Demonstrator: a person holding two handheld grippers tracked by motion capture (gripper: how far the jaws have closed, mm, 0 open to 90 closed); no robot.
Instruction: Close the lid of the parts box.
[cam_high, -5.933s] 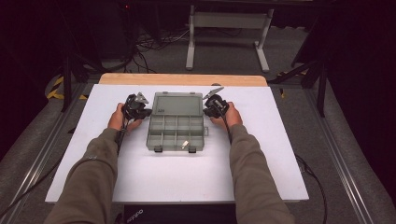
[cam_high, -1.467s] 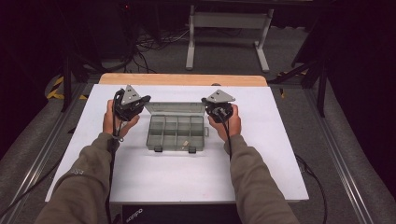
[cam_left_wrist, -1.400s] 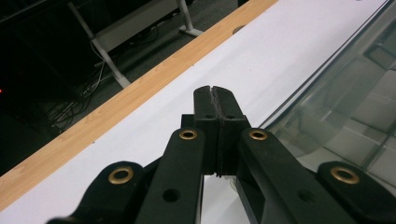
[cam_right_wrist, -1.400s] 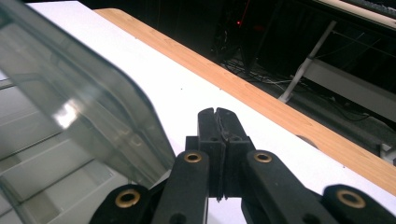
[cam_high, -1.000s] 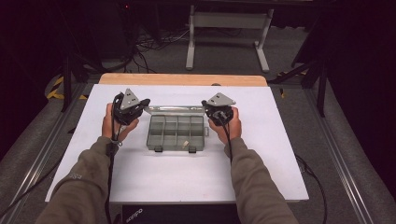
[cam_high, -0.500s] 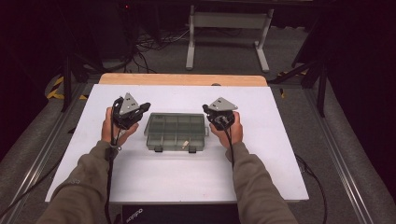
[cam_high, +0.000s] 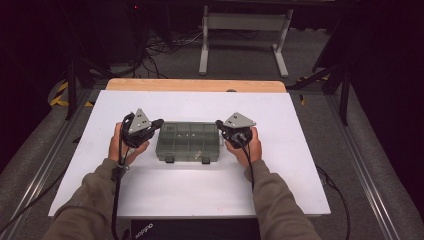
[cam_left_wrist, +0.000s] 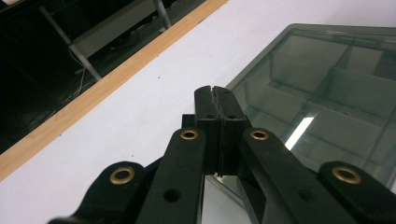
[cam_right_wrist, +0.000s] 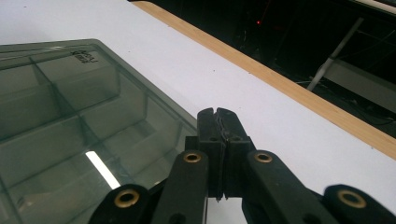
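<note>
A smoky clear compartment box (cam_high: 189, 142) lies on the white table (cam_high: 200, 195) with its lid down and two dark latches on its near side. My left gripper (cam_high: 159, 121) is at the box's far left corner, jaws shut and empty. My right gripper (cam_high: 219, 123) is at the far right corner, also shut and empty. In the left gripper view the closed tips (cam_left_wrist: 215, 91) hover over the lid's edge, with the box (cam_left_wrist: 322, 102) to their right. In the right gripper view the closed tips (cam_right_wrist: 217, 113) sit just off the lid's corner, the box (cam_right_wrist: 70, 107) to their left.
A wooden strip (cam_high: 195, 85) runs along the table's far edge. Beyond it a grey metal stand (cam_high: 245, 30) and cables lie on the dark floor. Bare white surface spreads in front of the box and to both sides.
The box's lid, held up at the back a second ago, has come down flat. Both grippers moved slightly toward the person and lower, staying at the lid's far corners.
</note>
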